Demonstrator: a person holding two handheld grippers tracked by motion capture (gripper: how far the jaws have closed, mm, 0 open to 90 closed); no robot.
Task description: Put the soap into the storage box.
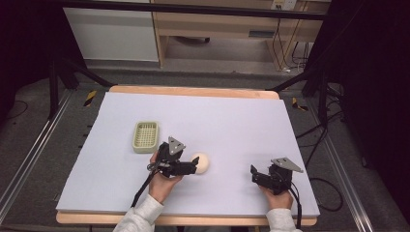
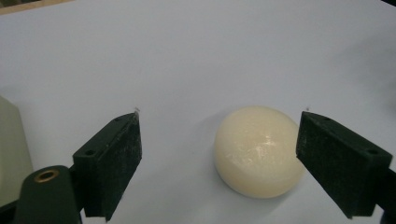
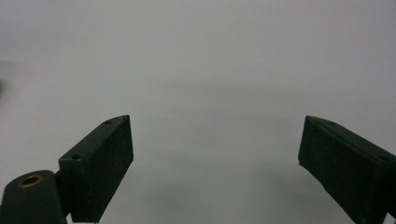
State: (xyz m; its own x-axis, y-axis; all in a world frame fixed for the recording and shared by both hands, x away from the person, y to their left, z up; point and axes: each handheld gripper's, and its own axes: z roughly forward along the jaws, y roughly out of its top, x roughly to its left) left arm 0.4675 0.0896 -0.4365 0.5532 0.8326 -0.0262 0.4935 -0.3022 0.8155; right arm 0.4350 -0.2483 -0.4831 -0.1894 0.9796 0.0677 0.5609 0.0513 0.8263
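Note:
A cream-coloured round soap-like lump lies on the pale mat near the front middle. My left gripper is open right at it; in the left gripper view the lump sits between the two black jaws, close to the right-hand one, with a gap to the other. My left gripper touches nothing that I can see. My right gripper rests open at the front right, its jaws over bare mat.
A small pale green slotted basket stands left of the lump, behind my left hand; its corner edges the left gripper view. The mat covers a wooden table, with floor, cables and stand legs around.

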